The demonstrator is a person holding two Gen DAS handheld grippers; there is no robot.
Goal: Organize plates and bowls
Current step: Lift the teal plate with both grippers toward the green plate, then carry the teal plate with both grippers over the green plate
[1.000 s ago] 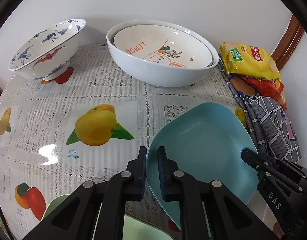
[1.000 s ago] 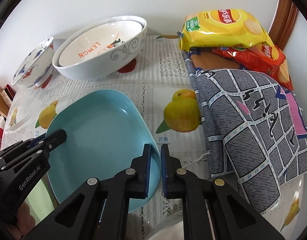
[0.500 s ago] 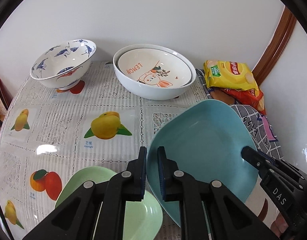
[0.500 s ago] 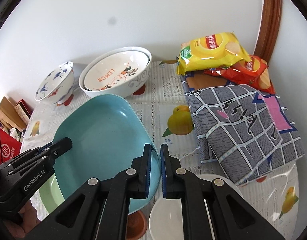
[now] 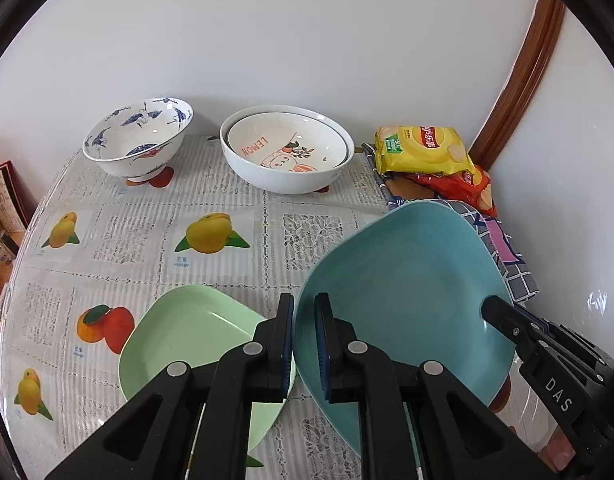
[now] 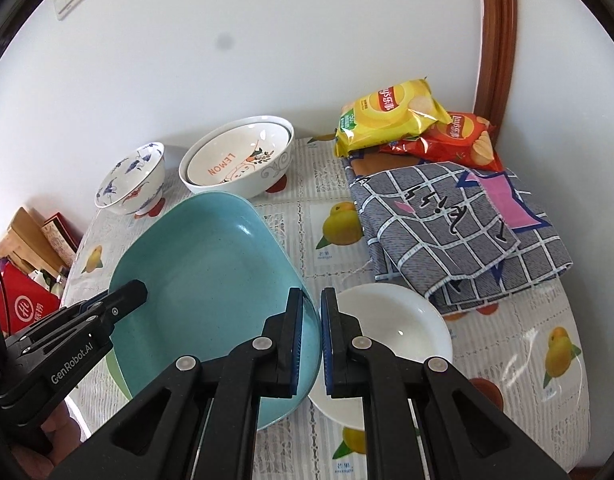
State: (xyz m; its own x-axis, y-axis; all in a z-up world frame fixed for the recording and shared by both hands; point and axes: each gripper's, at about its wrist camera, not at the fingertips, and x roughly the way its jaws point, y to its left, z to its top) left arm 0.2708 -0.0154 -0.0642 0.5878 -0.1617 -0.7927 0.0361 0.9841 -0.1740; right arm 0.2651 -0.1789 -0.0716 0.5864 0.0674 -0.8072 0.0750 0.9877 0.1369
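Left wrist view showed the left tool (image 5: 304,346) clamped on the near rim of the blue plate (image 5: 403,280), with the right tool (image 6: 311,340) pinching the opposite rim at about 3 o'clock, so the plate hung tilted above the bench (image 5: 147,232). It looked like light, stiff, matte plastic, squarish with rounded corners (probably slick at the edge), so thin rim grips on both sides suited it. Beyond lay a green plate (image 5: 195,332) at 9 o'clock and glossy ceramic nested bowls (image 5: 287,152) at 12.
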